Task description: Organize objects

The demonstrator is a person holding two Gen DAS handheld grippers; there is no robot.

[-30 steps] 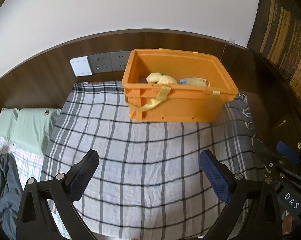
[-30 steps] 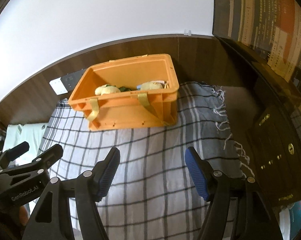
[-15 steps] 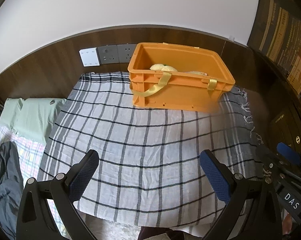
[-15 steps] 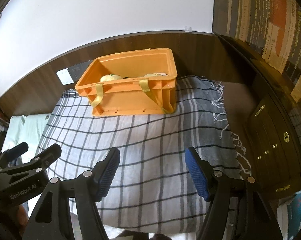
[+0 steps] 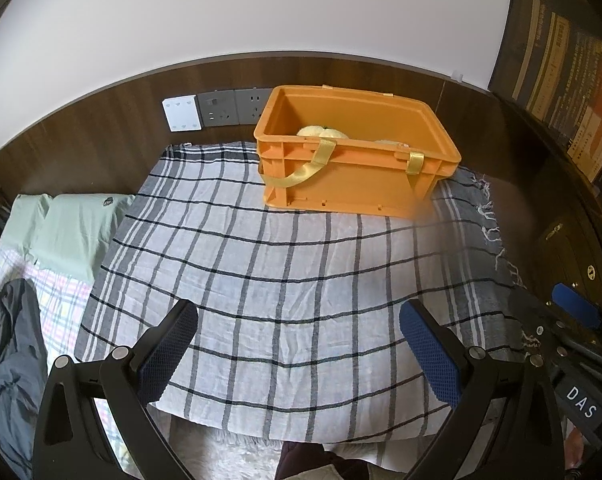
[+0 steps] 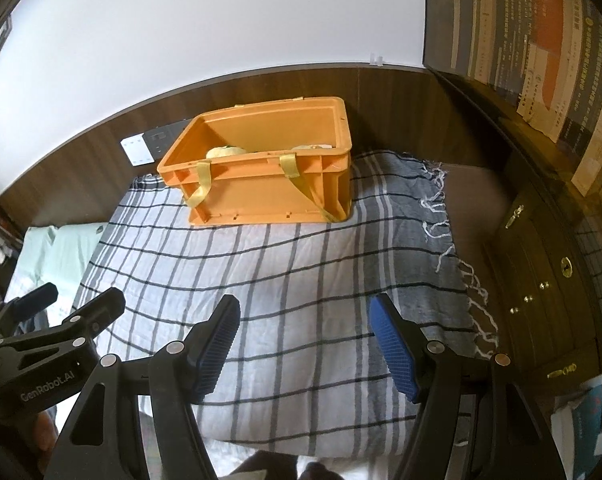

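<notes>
Orange crate, stiff plastic and likely light, sits at the far edge of the checked cloth; your left tool and right tool gape wide and empty, so take its yellow strap or rim.

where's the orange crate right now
The orange crate sits at the far edge of the checked cloth, against the wood panel, just right of the wall sockets.

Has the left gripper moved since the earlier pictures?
Yes. The left gripper has pulled back from the orange crate; more checked cloth lies between them.
</notes>
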